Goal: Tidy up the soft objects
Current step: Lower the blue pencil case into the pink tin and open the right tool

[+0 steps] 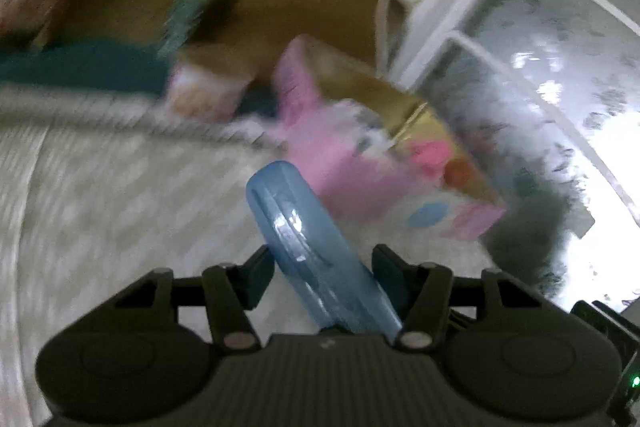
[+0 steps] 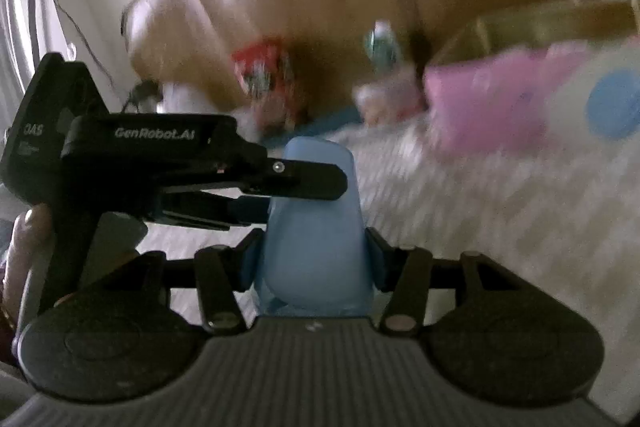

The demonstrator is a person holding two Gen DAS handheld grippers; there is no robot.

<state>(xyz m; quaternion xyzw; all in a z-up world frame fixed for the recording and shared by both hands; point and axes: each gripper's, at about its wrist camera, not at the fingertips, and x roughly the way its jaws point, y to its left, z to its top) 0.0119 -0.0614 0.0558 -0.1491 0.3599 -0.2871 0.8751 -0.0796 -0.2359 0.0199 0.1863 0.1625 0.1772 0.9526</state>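
One translucent blue soft piece (image 2: 316, 227) sits clamped in the right gripper (image 2: 314, 259), above the pale bed (image 2: 500, 227). The left gripper (image 1: 324, 279) closes on it too, from the side. One pink box (image 1: 360, 167) lies ahead near the bed edge. Only the right view shows a hand (image 2: 24, 247).

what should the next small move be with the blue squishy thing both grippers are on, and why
Probably ease the right gripper open. It and the left gripper both look closed on the same blue soft piece, the left across its upper part, so this reads as a handover. Releasing one side frees the piece to travel, perhaps toward the pink box ahead of the left.
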